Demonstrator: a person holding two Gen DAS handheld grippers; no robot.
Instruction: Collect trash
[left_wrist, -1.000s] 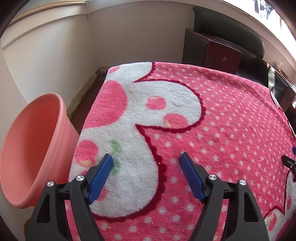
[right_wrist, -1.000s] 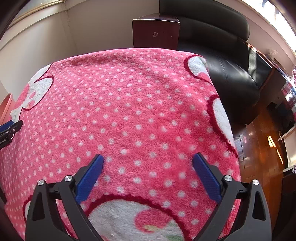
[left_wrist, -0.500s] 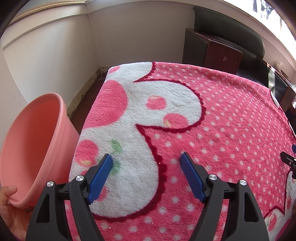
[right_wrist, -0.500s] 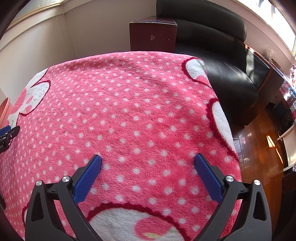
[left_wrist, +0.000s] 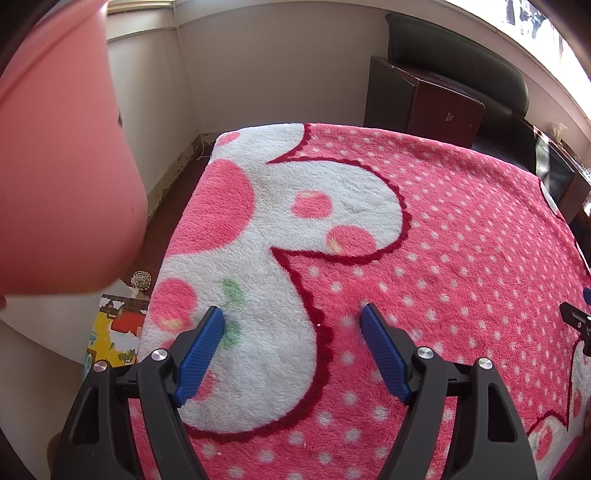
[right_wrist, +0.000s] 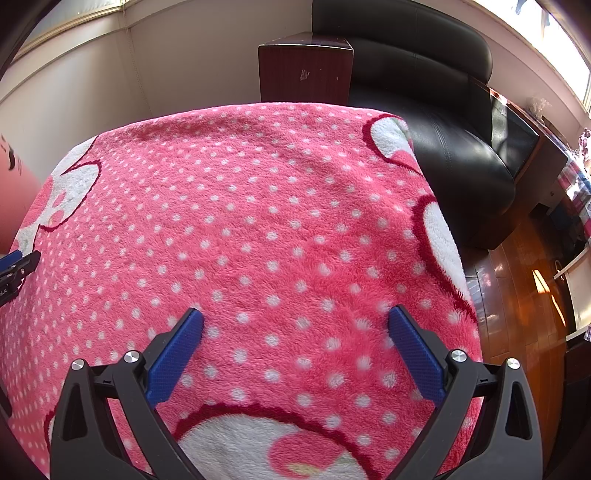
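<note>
Both my grippers hover low over the pink dotted blanket (right_wrist: 295, 229), the left gripper (left_wrist: 291, 343) and the right gripper (right_wrist: 295, 343) each with jaws spread wide and holding nothing, ready, I judge, for whatever scrap turns up. No trash shows on the blanket in either view. The pink bucket (left_wrist: 62, 147), which I take for the bin, looms close at my left (blurred, so who or what holds it I cannot tell), raised above the floor.
</note>
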